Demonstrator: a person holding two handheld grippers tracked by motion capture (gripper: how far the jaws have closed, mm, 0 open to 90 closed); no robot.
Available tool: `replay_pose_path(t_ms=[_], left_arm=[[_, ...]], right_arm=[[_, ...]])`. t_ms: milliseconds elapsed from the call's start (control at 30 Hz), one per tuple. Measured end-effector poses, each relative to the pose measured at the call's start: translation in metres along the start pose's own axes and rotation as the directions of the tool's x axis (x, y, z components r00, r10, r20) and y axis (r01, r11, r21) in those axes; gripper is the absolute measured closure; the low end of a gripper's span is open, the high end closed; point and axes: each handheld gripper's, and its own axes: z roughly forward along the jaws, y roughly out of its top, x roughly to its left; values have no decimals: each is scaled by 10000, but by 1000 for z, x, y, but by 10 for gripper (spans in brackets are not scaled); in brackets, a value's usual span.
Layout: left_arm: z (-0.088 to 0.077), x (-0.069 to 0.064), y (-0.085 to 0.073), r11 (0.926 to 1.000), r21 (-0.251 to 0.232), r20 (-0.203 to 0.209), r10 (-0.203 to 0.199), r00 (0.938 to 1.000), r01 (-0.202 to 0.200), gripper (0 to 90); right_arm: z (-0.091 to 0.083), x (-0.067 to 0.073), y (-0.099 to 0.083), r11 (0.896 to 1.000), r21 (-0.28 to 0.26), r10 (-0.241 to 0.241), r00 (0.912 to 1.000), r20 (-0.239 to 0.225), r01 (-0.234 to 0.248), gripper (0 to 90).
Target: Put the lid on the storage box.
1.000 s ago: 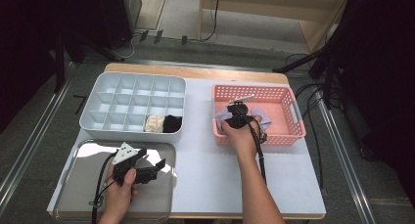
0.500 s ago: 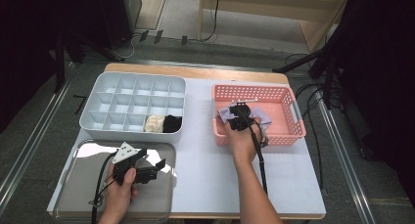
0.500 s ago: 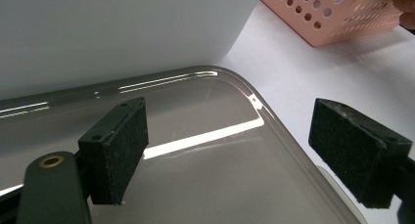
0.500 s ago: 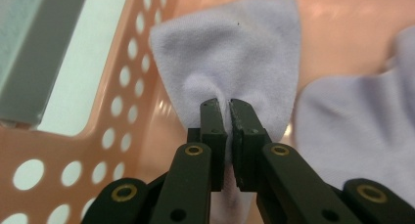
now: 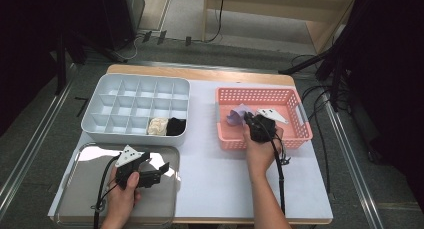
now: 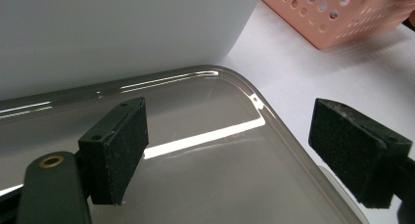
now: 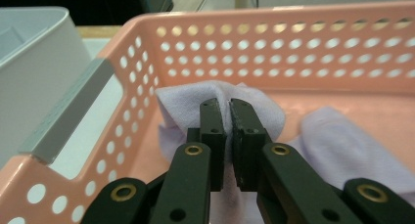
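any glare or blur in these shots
High view: bright glare patches on the metal tray, dark surroundings. Left gripper view: a white glare streak crosses the tray; the pink basket is soft. Right gripper view: the lilac cloth is fairly sharp, near claw arms blurred.

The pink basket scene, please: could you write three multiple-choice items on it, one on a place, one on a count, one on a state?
1. Where does the left gripper hover?
A. over the metal tray
B. inside the pink basket
C. over the floor

2. How many compartments of the grey organiser hold something?
A. none
B. two
C. five

3. How does the right gripper stand?
A. wide open
B. shut on the lilac sock
C. shut on a spoon

Answers: 1 A, tray lies under its jaws; 2 B, one cream and one black item; 3 B, pads pinch the fabric.
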Motion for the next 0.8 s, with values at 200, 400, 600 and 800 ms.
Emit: replay_pose_path(t_ms=[200,400,600,800], left_arm=[[0,0,0,10000,-18,6,9,10000,-9,157],[0,0,0,10000,43,-30,26,10000,-26,157],[0,0,0,10000,37,-22,21,10000,-21,157],[0,0,0,10000,30,-27,29,10000,-29,157]], right_arm=[[-12,-16,1,9980,-595,224,9979,614,-187,852],[-19,-29,-1,9964,-763,526,9773,2051,-376,850],[-17,-39,0,9964,-759,492,9861,1587,-375,846],[-13,-38,1,9981,-558,355,9888,1447,-276,753]])
